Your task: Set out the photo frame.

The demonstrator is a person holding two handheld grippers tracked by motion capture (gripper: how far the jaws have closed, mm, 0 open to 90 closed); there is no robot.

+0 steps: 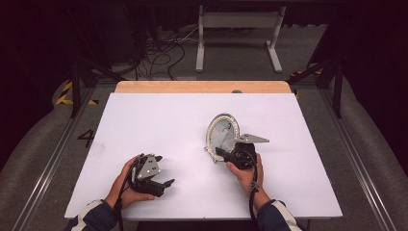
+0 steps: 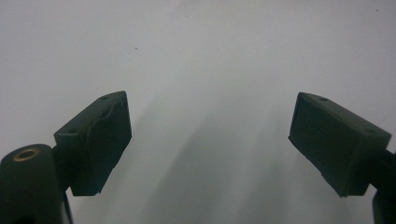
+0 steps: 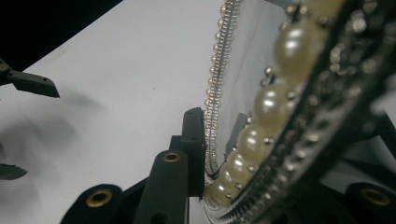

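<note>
An oval picture frame [image 1: 222, 132] with a rim of pearls and small beads stands on edge on the white table [image 1: 159, 120], right of centre. My right gripper [image 1: 218, 150] is shut on its lower rim. In the right gripper view the frame [image 3: 285, 46] runs between the jaws; one pad [image 3: 193, 135] presses against the beaded edge, and the other jaw is hidden behind the frame. My left gripper [image 1: 164, 170] rests in a hand at the near left, open and holding nothing. Its pads [image 2: 100, 140] stand wide apart over the bare table.
The left gripper [image 3: 21, 128] is also seen, far off, at the left edge of the right gripper view. A wooden strip [image 1: 202, 86] borders the table's far edge. Beyond it are a dark floor, cables [image 1: 159, 57] and a white stand [image 1: 238, 33].
</note>
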